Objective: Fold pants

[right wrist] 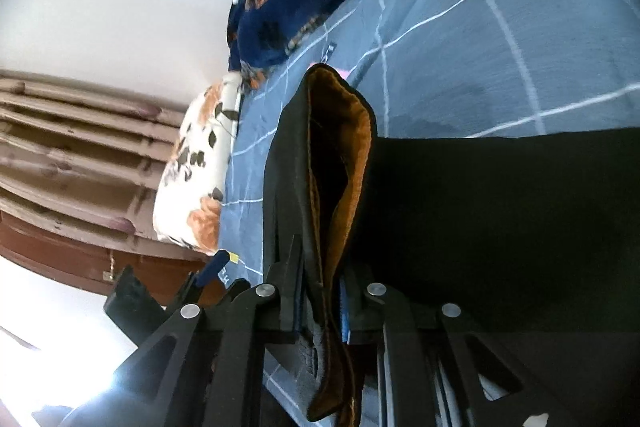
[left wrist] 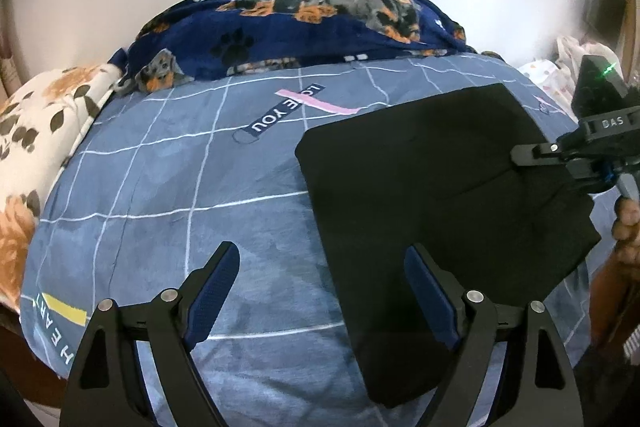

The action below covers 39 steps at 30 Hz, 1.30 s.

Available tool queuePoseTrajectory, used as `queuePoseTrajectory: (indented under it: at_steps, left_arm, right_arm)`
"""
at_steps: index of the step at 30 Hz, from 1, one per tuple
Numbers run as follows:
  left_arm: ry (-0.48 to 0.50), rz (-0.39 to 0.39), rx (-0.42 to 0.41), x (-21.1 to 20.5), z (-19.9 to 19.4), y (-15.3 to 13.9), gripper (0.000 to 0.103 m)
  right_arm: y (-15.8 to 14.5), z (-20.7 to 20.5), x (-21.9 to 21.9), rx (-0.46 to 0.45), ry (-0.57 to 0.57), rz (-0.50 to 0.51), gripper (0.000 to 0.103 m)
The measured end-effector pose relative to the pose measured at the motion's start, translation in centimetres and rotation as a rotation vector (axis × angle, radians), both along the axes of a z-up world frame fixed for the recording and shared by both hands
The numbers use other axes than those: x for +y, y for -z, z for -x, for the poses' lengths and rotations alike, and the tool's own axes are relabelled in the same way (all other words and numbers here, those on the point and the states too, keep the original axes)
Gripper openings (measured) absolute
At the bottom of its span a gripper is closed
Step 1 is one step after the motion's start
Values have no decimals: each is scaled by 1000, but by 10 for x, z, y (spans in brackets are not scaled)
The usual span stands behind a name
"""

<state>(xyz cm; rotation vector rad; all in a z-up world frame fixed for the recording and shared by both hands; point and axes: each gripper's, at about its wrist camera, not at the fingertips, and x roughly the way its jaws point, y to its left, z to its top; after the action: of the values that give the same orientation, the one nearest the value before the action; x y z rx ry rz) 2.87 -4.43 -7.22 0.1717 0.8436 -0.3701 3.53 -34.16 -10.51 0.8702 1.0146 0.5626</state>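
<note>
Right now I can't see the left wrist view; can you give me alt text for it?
Folded black pants lie on a blue grid-patterned bedsheet, with the right gripper clamped on their right edge. The left gripper hangs open in the foreground, one of its fingers over the pants. A dog-print blanket lies behind.

1. Pants (left wrist: pixel 432 195): matt black cloth; fuzzy orange-brown lining (right wrist: pixel 352 163).
2. Bed sheet (left wrist: pixel 168 187): smooth blue-grey cloth, matt.
3. Blanket (left wrist: pixel 304 23): plush fleece.
4. Left gripper (left wrist: pixel 322 291): matt black plastic, ribbed blue pads on the fingers (left wrist: pixel 212 291), shiny metal pins.
</note>
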Motion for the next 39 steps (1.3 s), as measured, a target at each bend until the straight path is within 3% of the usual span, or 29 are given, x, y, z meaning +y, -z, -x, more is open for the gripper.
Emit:
queuePoseTrajectory:
  at_steps: [16,39]
  left_arm:
    - [94,-32,-4,-36,5,-2,88]
    - [174,-79,8,-70,7,7,88]
  right_arm:
    - [25,49,-99,52,212,-45,13]
    - [49,73,-147,56,318,-90,13]
